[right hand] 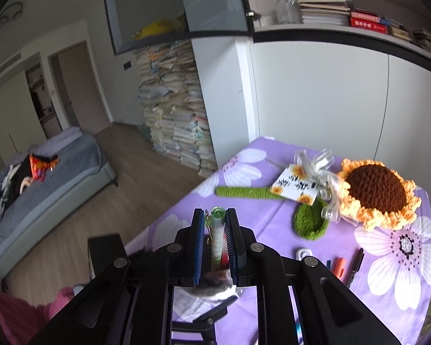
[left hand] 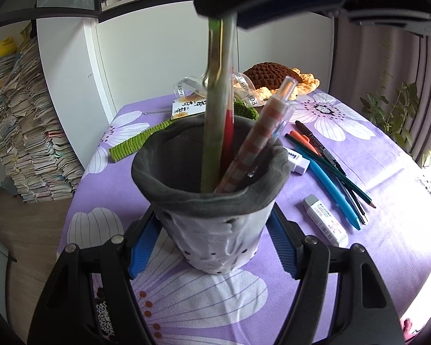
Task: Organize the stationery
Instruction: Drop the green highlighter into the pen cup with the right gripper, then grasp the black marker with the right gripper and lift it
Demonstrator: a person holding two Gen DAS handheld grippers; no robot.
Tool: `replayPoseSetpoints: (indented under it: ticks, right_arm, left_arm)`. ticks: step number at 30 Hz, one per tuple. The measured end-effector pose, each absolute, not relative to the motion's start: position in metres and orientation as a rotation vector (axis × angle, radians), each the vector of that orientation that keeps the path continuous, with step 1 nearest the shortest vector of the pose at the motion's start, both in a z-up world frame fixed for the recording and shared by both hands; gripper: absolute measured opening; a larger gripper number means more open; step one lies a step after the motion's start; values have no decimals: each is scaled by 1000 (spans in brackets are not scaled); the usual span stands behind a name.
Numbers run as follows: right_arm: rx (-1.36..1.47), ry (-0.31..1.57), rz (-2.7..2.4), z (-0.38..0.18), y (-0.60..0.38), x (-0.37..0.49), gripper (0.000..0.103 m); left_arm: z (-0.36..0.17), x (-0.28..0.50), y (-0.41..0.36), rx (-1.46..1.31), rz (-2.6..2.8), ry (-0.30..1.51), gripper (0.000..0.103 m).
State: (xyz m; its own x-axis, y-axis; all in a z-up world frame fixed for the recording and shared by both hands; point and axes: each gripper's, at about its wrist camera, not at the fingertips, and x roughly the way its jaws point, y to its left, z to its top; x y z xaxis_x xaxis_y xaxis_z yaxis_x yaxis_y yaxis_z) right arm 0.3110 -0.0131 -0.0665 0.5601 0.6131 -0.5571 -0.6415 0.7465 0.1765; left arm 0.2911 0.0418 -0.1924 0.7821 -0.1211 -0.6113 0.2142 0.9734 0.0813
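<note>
Two claws at work: left claw (left hand: 212, 247) clamped round grey pen cup (left hand: 212, 201) on table (left hand: 388, 172); right claw (right hand: 214, 244) pinching green pen (left hand: 215, 100), tip inside cup. Next: release, then fetch pens (left hand: 330, 172) beside left claw.

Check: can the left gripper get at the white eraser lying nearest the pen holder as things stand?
Probably not yet. The left gripper has its fingers closed around the grey pen holder, so it is occupied. The white eraser lies uncovered on the purple tablecloth to the holder's right; it would need to let go first.
</note>
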Motion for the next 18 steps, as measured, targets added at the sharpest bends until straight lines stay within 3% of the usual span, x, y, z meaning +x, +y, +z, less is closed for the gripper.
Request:
replayPoseSetpoints:
  ticks: [9,14,18]
  right_arm:
    - [-36,742,727,-82,-20,313,16]
    - [18,669,625,-62,-62,307,18]
    - [83,764,427,-73,-105,329,21]
  left_arm:
    - [-192,290,43,147,-180,650,71]
    - [-191,289,43,143,-181,648,71]
    - [-190,290,44,139,-180,648,71]
